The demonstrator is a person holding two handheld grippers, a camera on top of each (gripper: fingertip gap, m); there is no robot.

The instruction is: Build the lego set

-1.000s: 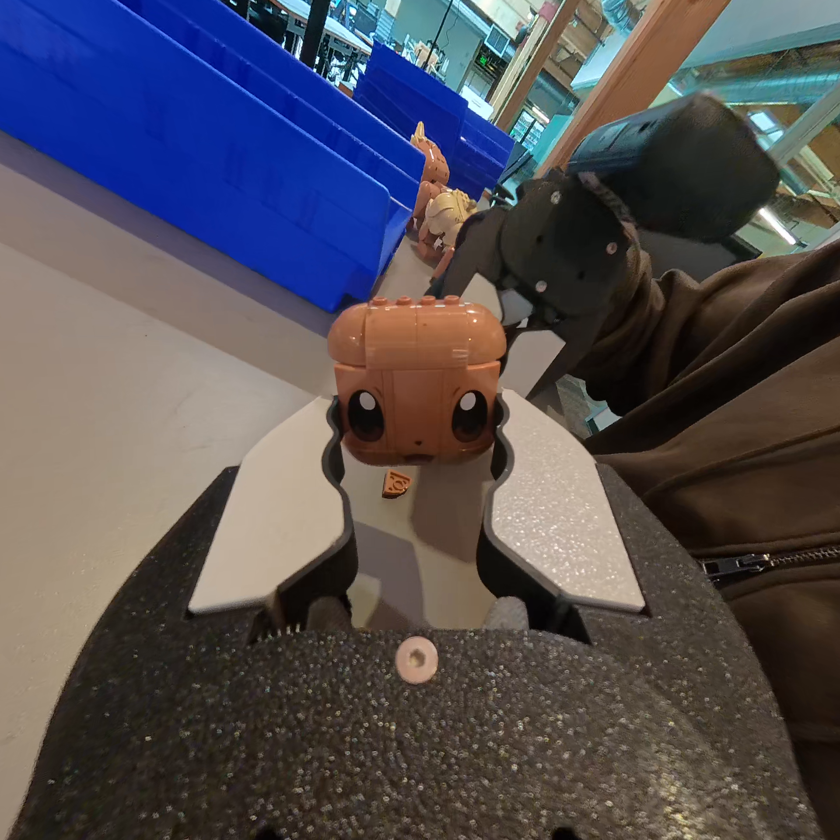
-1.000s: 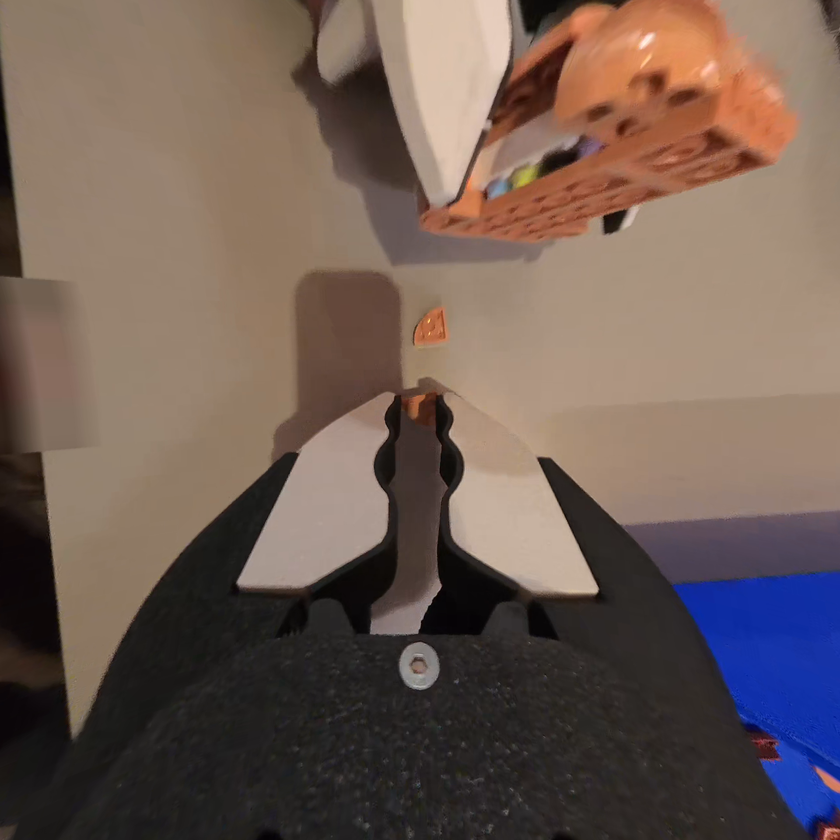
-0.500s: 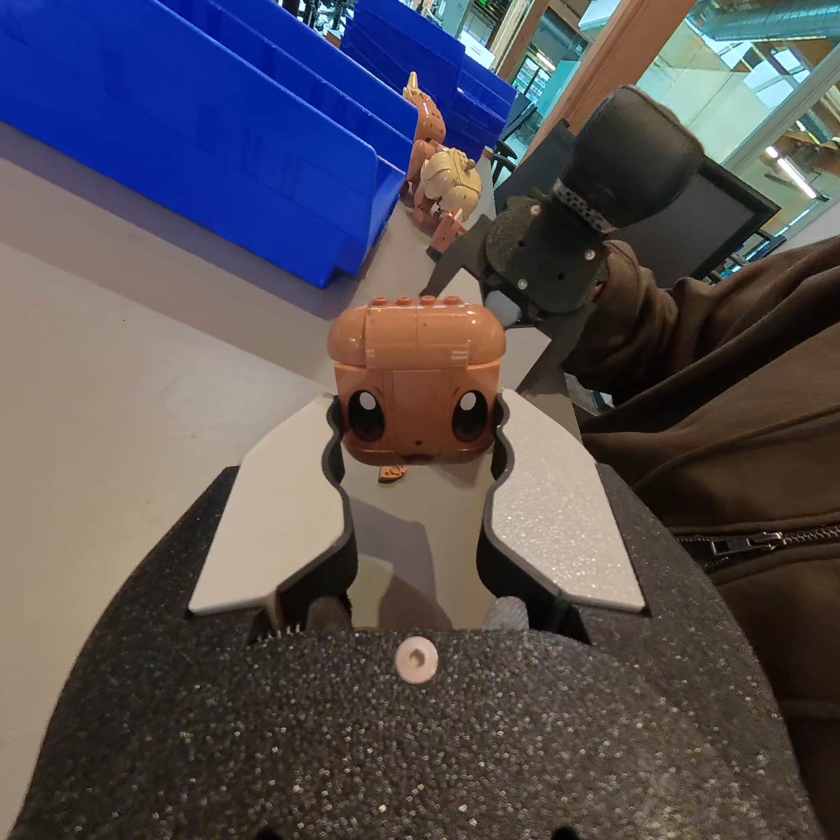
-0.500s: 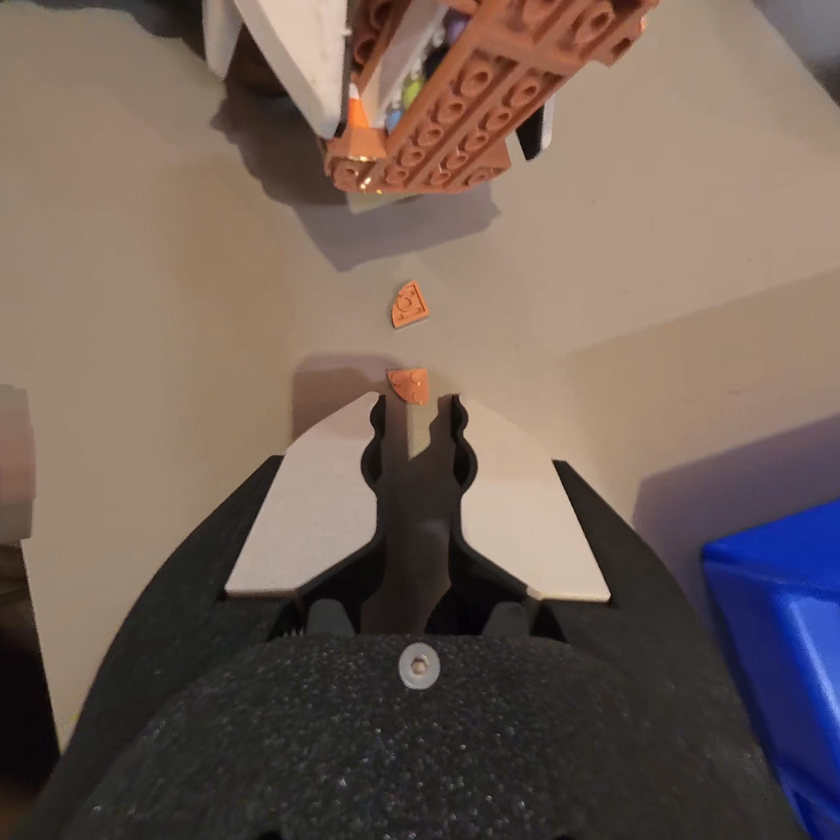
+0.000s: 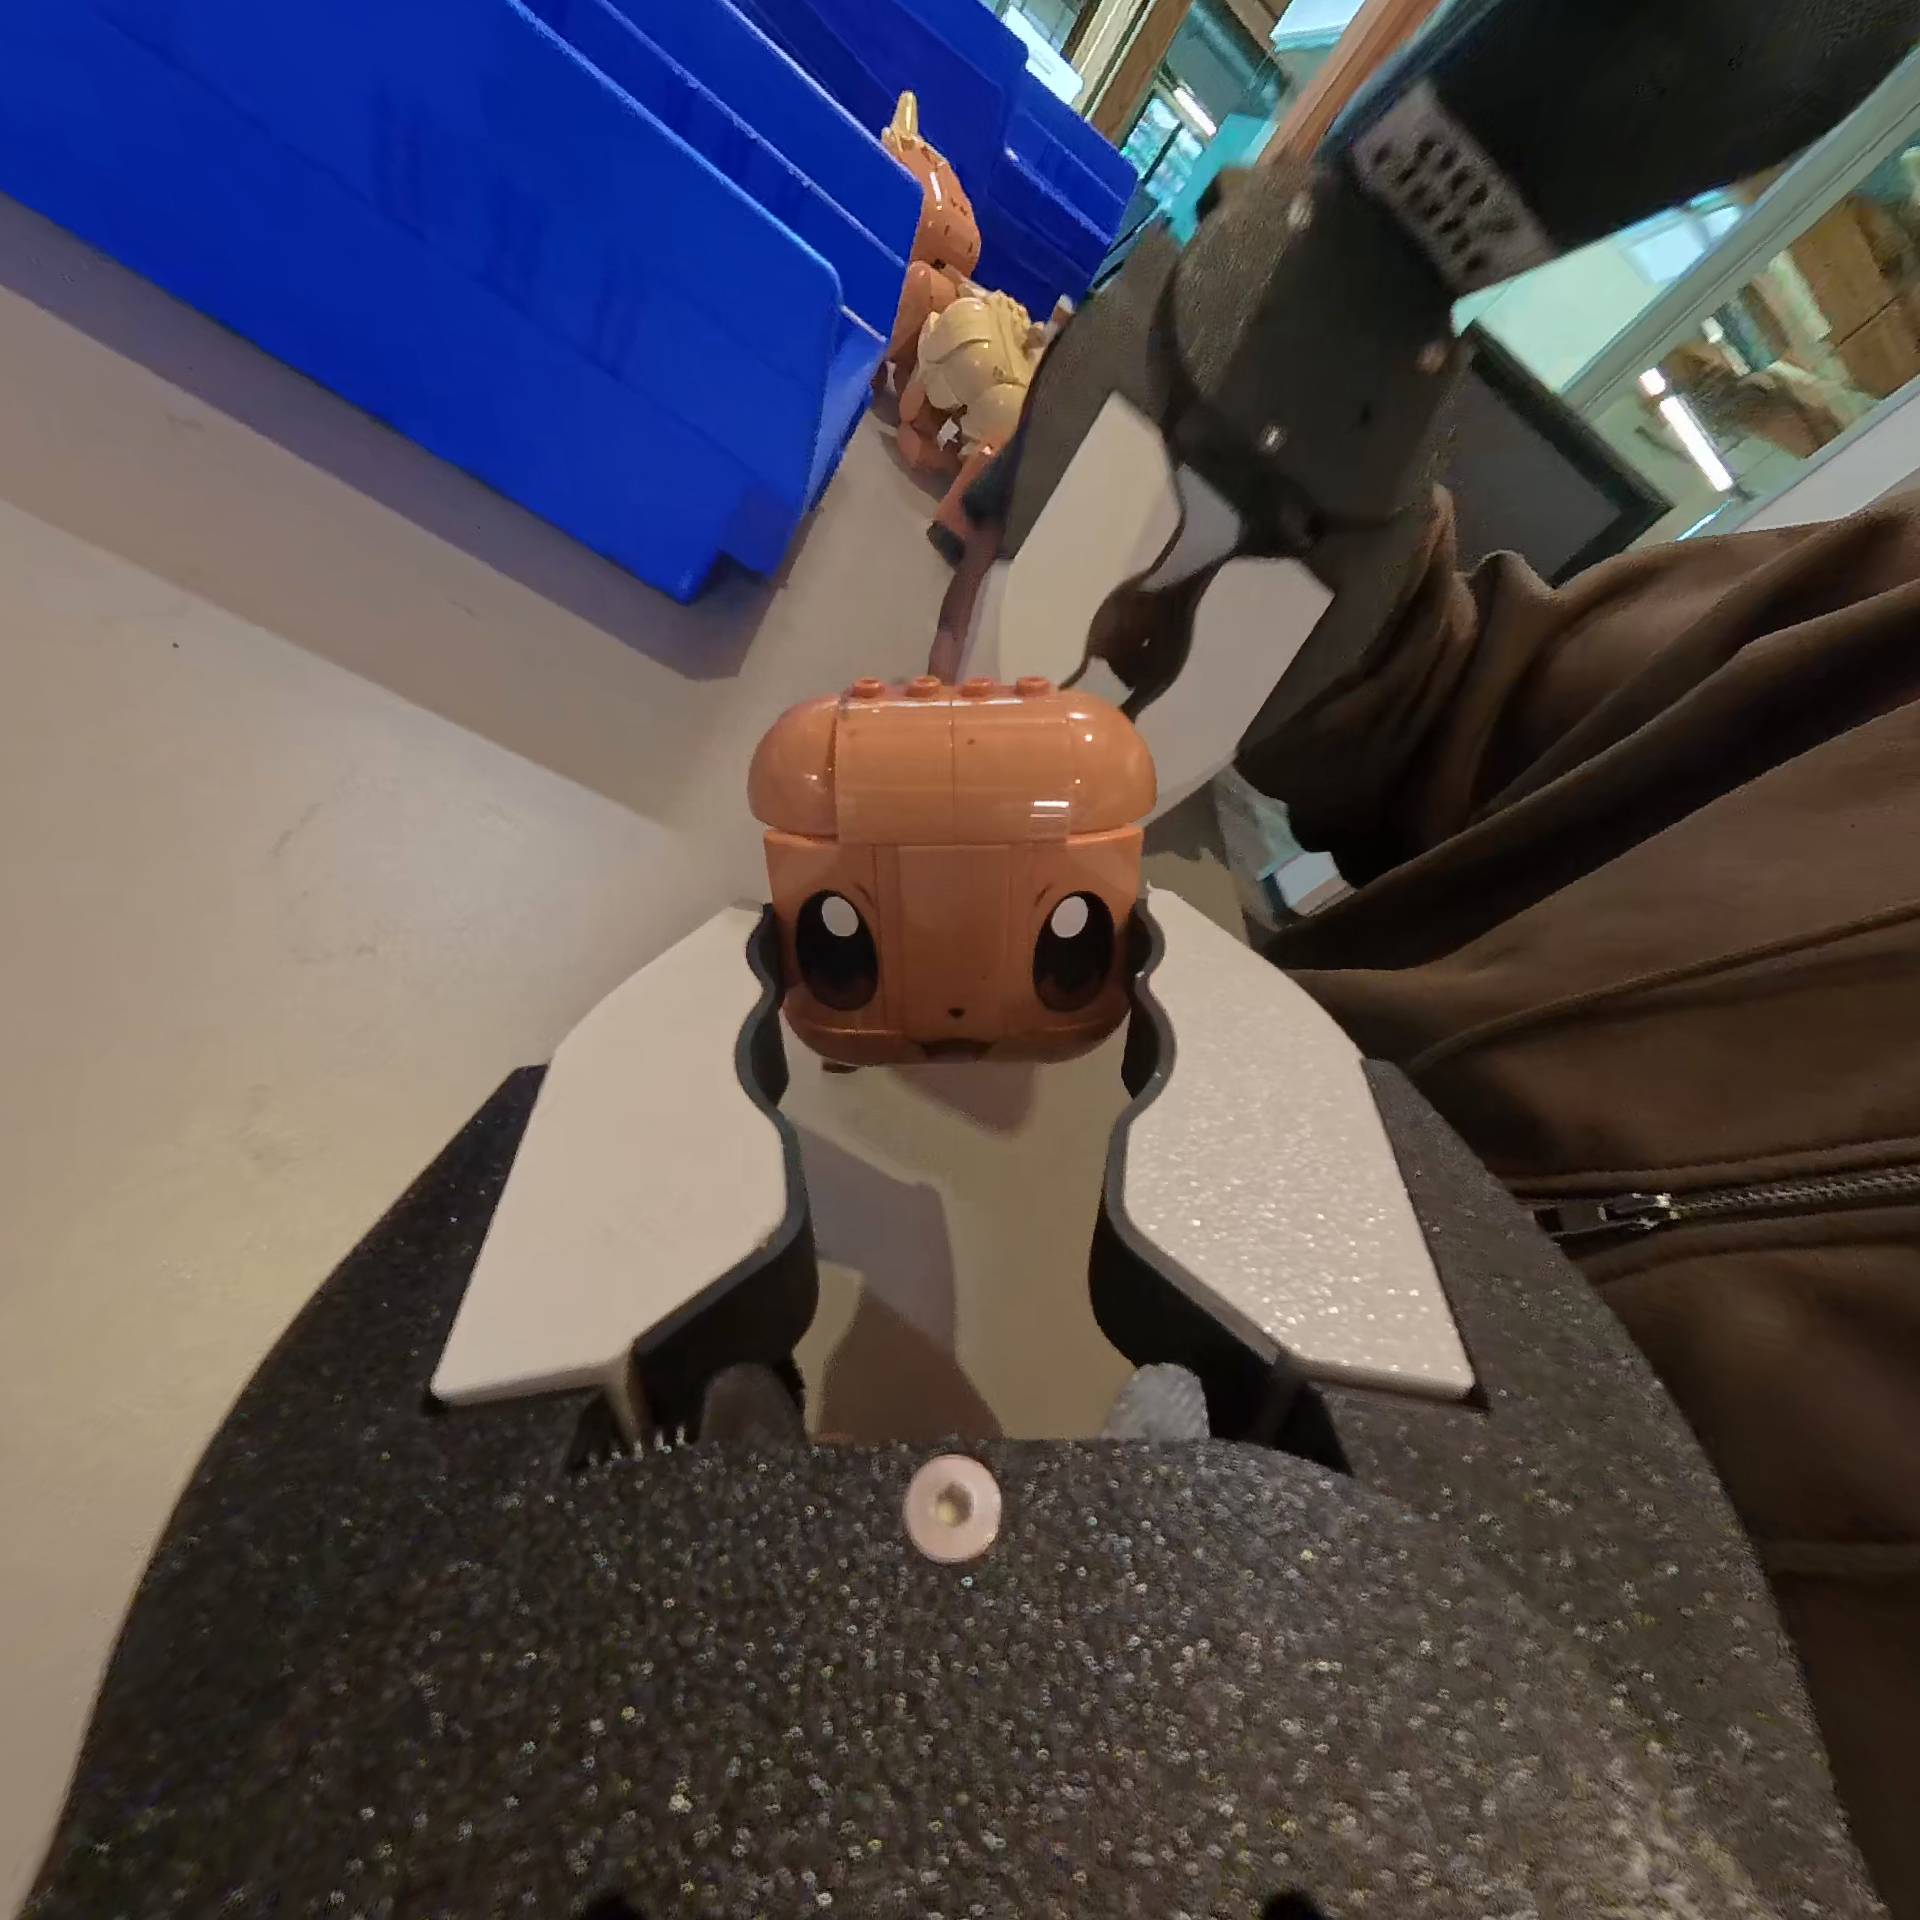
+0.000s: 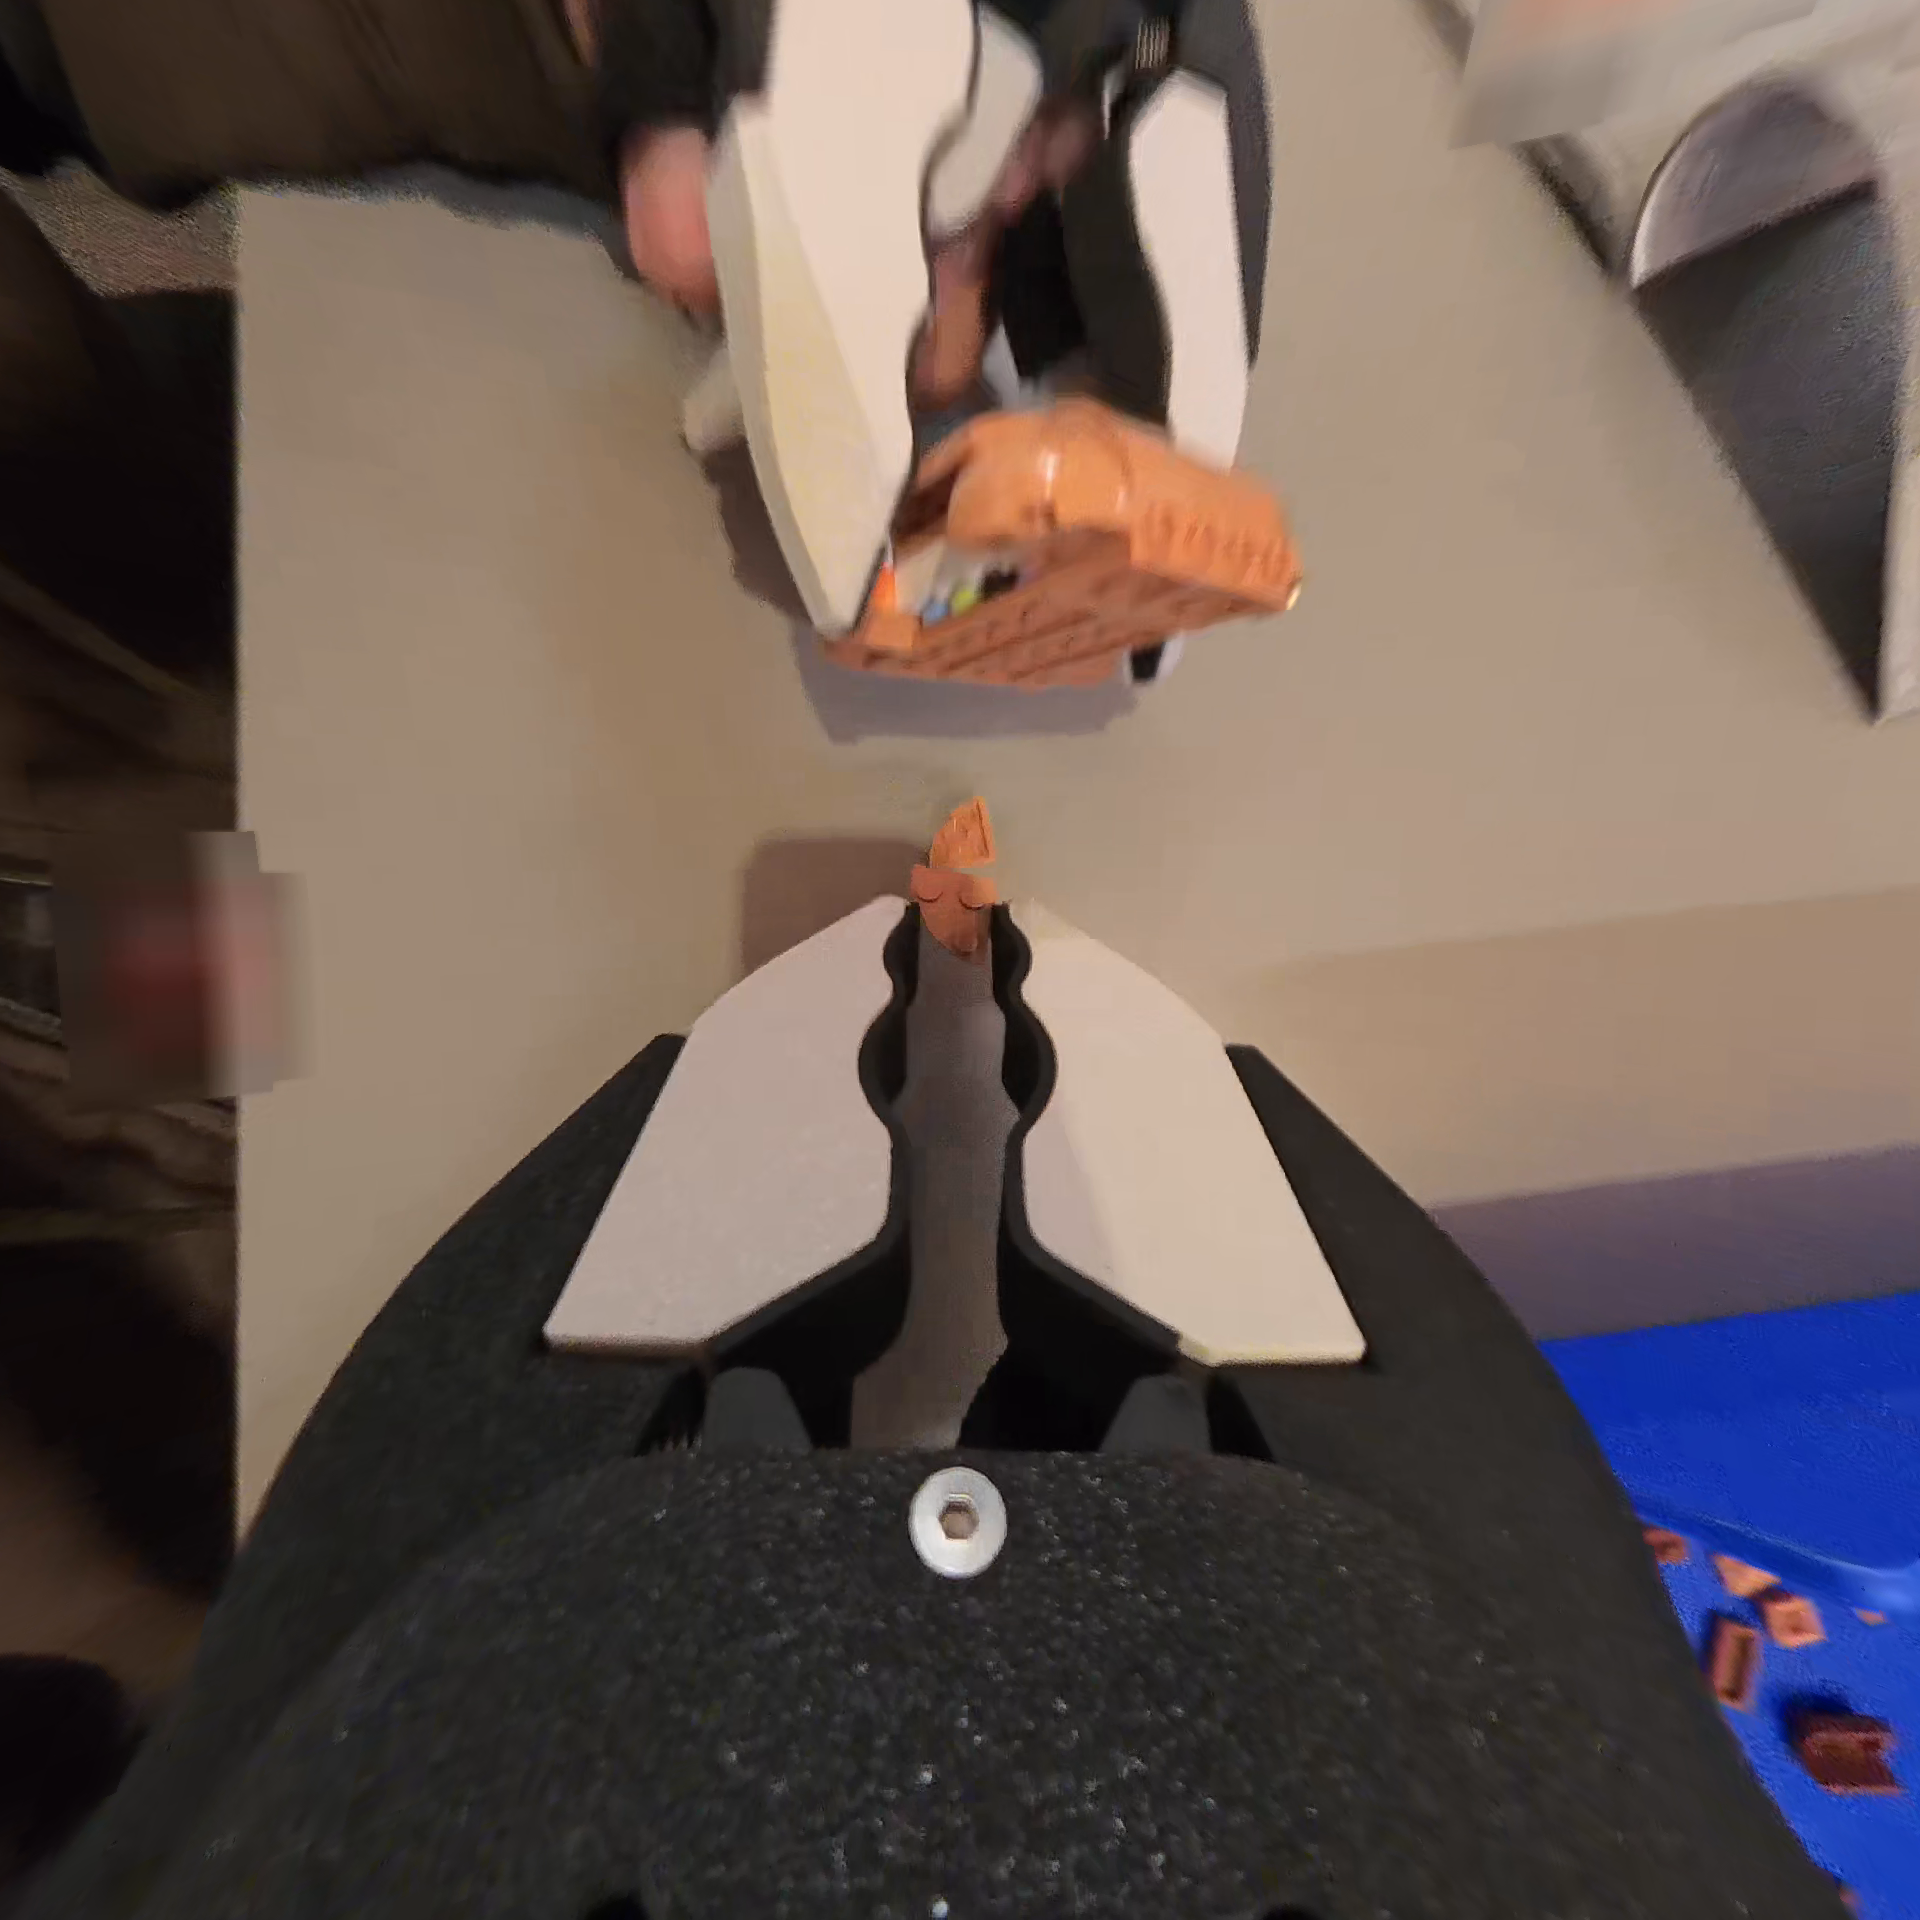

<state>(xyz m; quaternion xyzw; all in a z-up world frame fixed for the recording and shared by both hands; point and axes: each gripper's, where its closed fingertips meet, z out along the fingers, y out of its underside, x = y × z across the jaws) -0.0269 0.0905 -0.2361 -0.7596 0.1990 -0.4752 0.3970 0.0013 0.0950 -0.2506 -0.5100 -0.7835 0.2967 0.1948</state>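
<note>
While clamped by the left hand-held gripper [image 5: 951, 971], the brick head [image 5: 951, 883] faces its camera, upright.

No readable text, labels, brands or numbers in either view

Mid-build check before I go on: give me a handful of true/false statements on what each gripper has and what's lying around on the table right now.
1. The left gripper is shut on the brown brick head. True.
2. The right gripper is open and empty. False: it pinches a small orange wedge plate at its tips.
3. A second small wedge plate lies on the table, beyond the right gripper's tips. True.
4. The bins beside the table are red. False: they are blue.
5. A tan and brown built figure stands beside the bins. True.
</note>
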